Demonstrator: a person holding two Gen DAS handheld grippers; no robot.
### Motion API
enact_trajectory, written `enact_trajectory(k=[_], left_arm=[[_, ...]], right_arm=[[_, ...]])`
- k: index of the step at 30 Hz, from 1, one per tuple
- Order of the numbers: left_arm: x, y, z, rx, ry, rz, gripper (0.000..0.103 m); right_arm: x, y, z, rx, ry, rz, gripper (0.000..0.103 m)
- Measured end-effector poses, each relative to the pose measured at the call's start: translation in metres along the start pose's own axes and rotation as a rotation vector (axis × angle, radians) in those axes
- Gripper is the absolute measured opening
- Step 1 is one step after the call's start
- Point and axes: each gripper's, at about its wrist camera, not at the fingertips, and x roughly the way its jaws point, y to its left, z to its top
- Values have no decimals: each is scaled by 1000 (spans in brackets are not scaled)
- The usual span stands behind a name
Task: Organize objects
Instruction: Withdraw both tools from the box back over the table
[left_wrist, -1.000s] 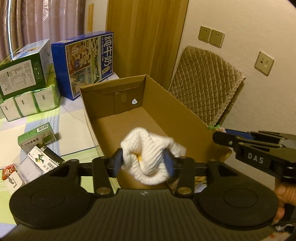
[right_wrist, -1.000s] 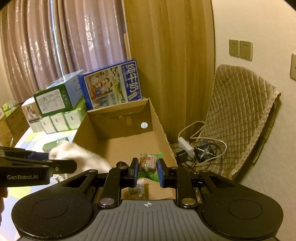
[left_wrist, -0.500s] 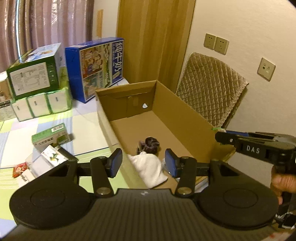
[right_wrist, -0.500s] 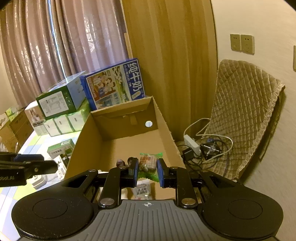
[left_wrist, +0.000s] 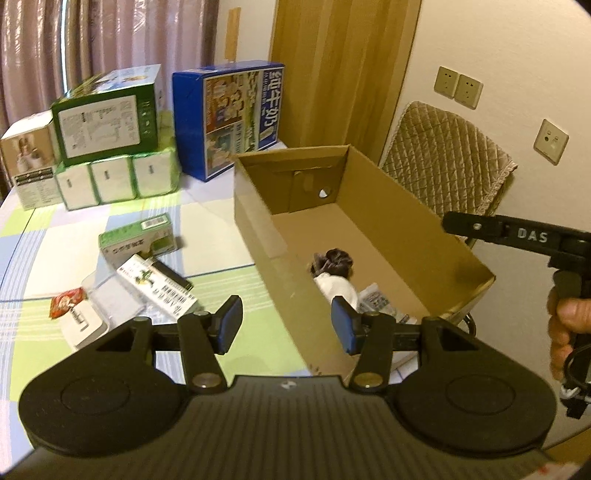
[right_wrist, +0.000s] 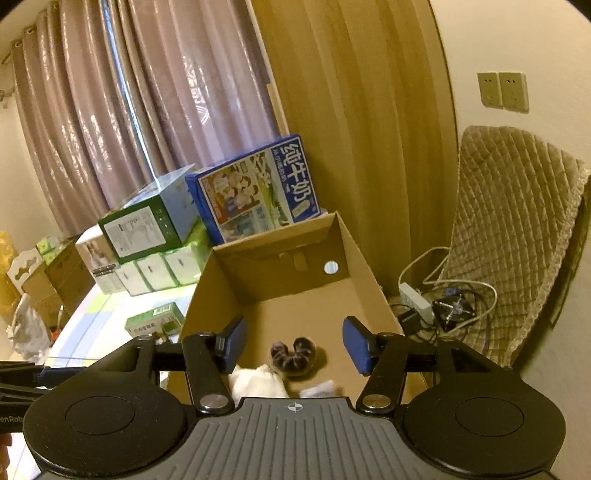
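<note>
The open cardboard box stands on the table's right side. Inside it lie a white knitted cloth, a dark scrunchie and a printed plastic packet. My left gripper is open and holds nothing, hovering over the box's near left wall. My right gripper is open above the box's near end, over the scrunchie and the cloth. A blurred white item lies beside them. From the left wrist, the right gripper reaches in over the box's right wall, held by a hand.
On the patterned tablecloth left of the box lie a small green carton, a white and black carton, a red packet and a white case. A blue milk carton, green box and tissue packs stand behind. A quilted chair and floor cables are to the right.
My left gripper opened, dropped the white cloth into the box and drew back to the left. My right gripper opened and no longer holds the green snack packet.
</note>
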Motion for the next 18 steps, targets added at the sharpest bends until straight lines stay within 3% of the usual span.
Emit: enact_trajectory(k=[9,18], left_arm=[[-21,17,-22,-15,23,27,52],[-56,30,-41,-25,14,61,66]], right_arm=[[-36,19,-17,-4,16,-16,57],[-70,64,-32,-27,0,10,69]])
